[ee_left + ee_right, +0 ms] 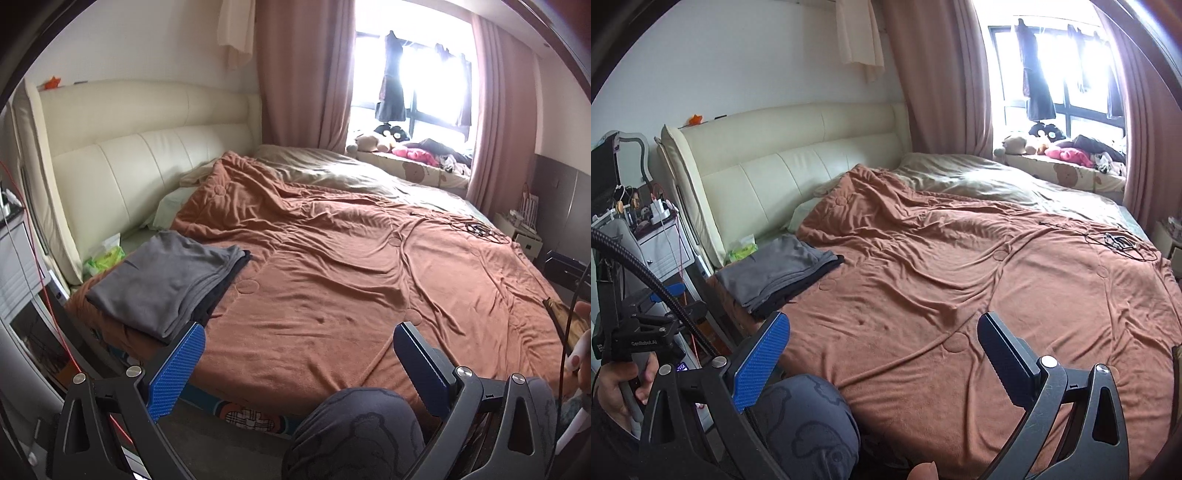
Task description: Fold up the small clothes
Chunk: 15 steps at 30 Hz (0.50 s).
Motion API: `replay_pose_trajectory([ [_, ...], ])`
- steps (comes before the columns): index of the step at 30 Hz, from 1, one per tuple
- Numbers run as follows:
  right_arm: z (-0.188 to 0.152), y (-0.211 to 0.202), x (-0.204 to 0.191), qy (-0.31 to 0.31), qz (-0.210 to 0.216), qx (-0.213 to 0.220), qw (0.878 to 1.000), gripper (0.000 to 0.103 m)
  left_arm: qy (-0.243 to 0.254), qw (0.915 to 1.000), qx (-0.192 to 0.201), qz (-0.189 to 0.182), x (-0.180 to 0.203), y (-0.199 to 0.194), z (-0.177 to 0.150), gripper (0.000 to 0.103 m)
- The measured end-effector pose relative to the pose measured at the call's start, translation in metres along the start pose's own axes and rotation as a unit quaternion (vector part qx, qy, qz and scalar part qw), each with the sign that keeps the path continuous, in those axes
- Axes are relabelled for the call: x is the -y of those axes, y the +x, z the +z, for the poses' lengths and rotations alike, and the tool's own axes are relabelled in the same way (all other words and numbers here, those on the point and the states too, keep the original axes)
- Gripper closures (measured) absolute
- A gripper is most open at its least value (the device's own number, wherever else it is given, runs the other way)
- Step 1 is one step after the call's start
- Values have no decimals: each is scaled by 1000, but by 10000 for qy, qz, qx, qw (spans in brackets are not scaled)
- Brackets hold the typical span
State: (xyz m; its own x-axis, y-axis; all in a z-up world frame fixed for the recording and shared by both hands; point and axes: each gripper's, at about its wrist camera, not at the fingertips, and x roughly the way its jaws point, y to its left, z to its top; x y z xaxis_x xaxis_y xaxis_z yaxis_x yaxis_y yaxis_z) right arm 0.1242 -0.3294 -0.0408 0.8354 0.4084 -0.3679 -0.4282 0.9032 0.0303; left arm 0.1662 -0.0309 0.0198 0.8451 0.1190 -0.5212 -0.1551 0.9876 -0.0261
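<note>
Open blanket (332, 280) beside folded stack (166, 280)

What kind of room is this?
A bedroom, most likely: a big bed with a cream padded headboard, a rumpled brown blanket, and stuffed toys on the window seat.

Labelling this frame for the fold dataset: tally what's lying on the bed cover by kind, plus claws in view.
Folded garments, stacked: 2, grey piece on top of black piece
Tissue pack by the headboard: 1
Cable tangle on the far side: 1
Claws, both open and empty: 2, left claw, right claw
Total: 6
</note>
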Motion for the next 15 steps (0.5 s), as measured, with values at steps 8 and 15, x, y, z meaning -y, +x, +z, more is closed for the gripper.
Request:
replay_pose_trajectory([
  [8,-35,-29,-2,6,-151,136,9998,1,258,9993,265,-65,29,-21,-21,1],
  [15,-57,-53,-6,9,-343,393,9986,1,222,9988,399,-200,41,-34,-35,1],
])
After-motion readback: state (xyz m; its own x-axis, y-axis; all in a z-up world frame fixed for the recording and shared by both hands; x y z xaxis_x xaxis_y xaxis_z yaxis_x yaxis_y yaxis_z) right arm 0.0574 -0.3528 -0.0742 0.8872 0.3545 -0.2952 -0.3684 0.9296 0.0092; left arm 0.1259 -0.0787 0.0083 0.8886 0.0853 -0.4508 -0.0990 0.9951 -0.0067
